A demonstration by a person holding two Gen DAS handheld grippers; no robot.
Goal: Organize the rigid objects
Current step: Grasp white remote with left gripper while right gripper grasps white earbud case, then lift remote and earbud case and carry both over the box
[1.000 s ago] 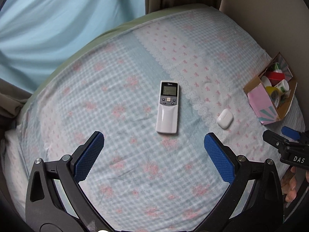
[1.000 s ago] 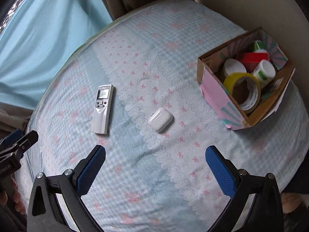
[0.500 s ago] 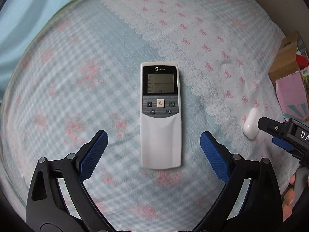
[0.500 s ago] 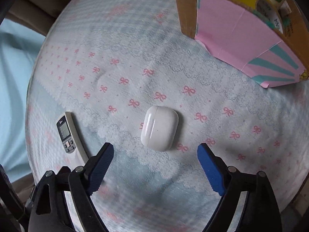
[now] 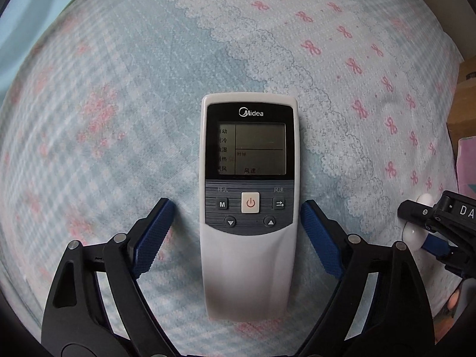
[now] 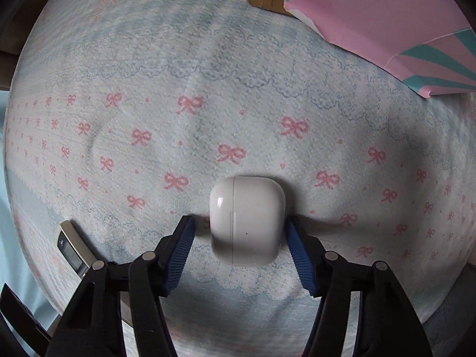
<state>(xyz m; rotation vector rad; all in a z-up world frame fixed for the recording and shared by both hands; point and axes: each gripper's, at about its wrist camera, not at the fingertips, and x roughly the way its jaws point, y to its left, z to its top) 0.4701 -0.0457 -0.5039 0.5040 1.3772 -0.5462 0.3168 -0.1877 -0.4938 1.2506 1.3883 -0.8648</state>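
You've dropped both hand-held grippers onto the bed: left hand-held gripper closing around the remote, right hand-held gripper closing around the earbud case, neither clamped yet, so two pickups are imminent.

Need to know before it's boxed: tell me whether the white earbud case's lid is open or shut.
Shut. The earbud case lies flat on the bedspread, its lid seam a thin closed line.

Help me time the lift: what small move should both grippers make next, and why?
Probably finish closing before lifting. The left gripper straddles the remote with gaps on both sides; the right gripper straddles the white earbud case, one pad near it, the other clear. Both are closing, neither grips yet.
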